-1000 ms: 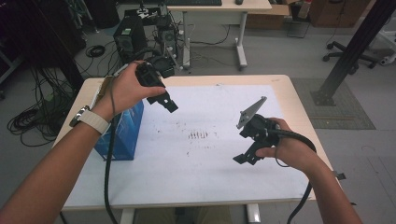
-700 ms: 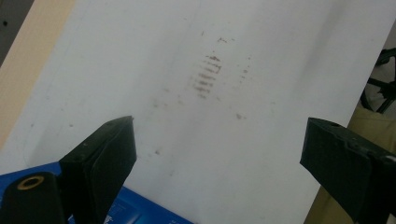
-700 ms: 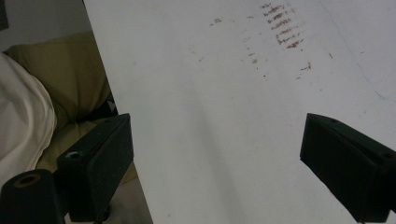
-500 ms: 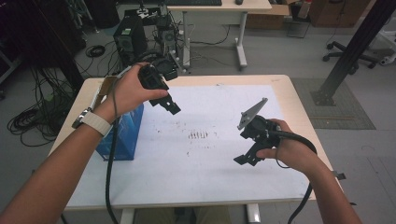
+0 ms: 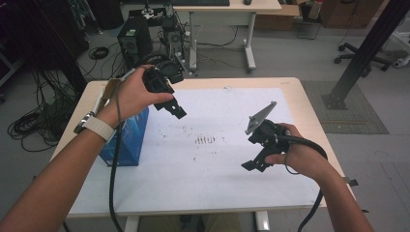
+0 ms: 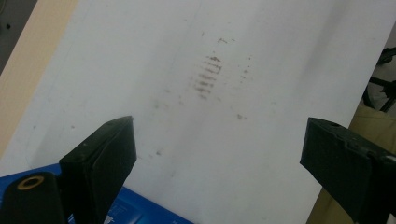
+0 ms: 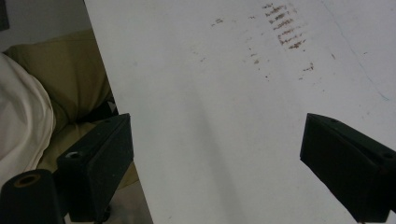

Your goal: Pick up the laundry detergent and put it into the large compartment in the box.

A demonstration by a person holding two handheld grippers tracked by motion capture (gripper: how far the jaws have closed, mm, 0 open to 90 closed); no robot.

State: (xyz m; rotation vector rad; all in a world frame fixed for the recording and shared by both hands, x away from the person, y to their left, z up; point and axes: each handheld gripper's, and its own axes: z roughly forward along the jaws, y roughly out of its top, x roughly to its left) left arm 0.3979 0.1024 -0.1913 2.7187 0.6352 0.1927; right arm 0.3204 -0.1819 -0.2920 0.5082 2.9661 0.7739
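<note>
The left claw (image 5: 175,110) was held released above the left part of the surface (image 5: 290,92), its jaws spread wide with nothing between them, as the left gripper view confirmed. Just below and beside it stood the blue box (image 5: 126,140), upright near the left edge of the white sheet (image 5: 203,169); a corner of that box (image 6: 140,212) was seen at the bottom of the left gripper view, under the left jaw. The right claw (image 5: 252,165) was likewise released, held low over the right part of the sheet and well apart from the box, and nothing was gripped by it.

The box was judged to be the thing about to be handled. For a clean pick, the left claw would best be brought down square over the top edge of the box, so that one jaw passes on each side of a wall before any closing is begun. A tilted approach could tip the box or push it off the edge.

The sheet was marked near its middle by a patch of brownish smudges (image 5: 205,140), arranged in short rows. Bare wood was left showing round the sheet. Beyond the surface, a computer tower (image 5: 133,43), tangled cables (image 5: 34,125), a second desk (image 5: 227,9) and a dark slanted post (image 5: 367,48) were seen on the grey floor.
</note>
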